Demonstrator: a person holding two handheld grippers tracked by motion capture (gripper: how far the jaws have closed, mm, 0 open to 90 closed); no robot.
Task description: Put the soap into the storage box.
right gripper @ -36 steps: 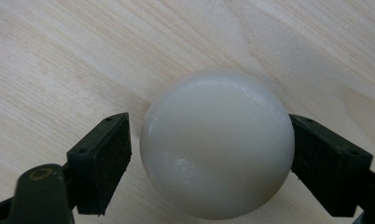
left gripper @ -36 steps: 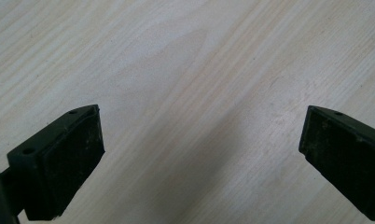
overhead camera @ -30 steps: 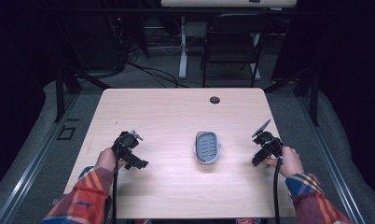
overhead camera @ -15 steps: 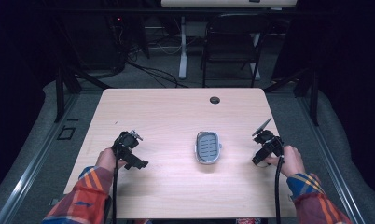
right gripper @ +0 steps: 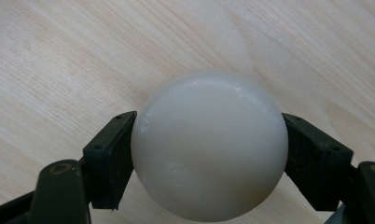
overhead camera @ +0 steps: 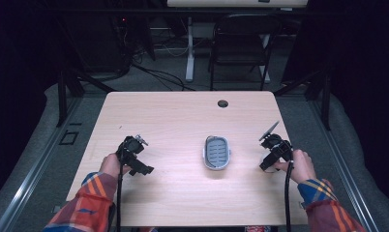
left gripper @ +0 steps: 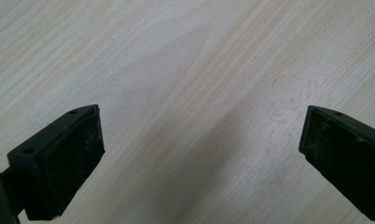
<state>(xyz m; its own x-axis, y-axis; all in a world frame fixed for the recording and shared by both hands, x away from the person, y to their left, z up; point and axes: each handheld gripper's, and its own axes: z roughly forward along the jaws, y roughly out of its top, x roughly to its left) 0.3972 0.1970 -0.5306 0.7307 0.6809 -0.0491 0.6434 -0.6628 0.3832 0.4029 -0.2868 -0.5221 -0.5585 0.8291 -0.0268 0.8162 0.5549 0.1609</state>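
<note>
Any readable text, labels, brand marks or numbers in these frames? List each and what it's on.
None readable.
Soap dish: no lettering visible.
White rounded bar held in the right gripper: plain surface, no embossing visible.
Left gripper: black jaws, open, unmarked.
Table: bare wood grain, no stickers.
Background equipment behind the table: too dark and small to tell.

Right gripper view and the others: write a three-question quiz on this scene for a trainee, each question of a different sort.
1. True or false: the left gripper holds something between its jaws.
2. What does the right gripper grip? A) a white rounded soap bar B) a sponge C) a cup
3. Fill in: on the table, between the two grippers, lies a grey ____.

Key
1. False: its jaws stand wide apart over bare wood.
2. A
3. Soap dish, oval, slotted and empty.
</note>
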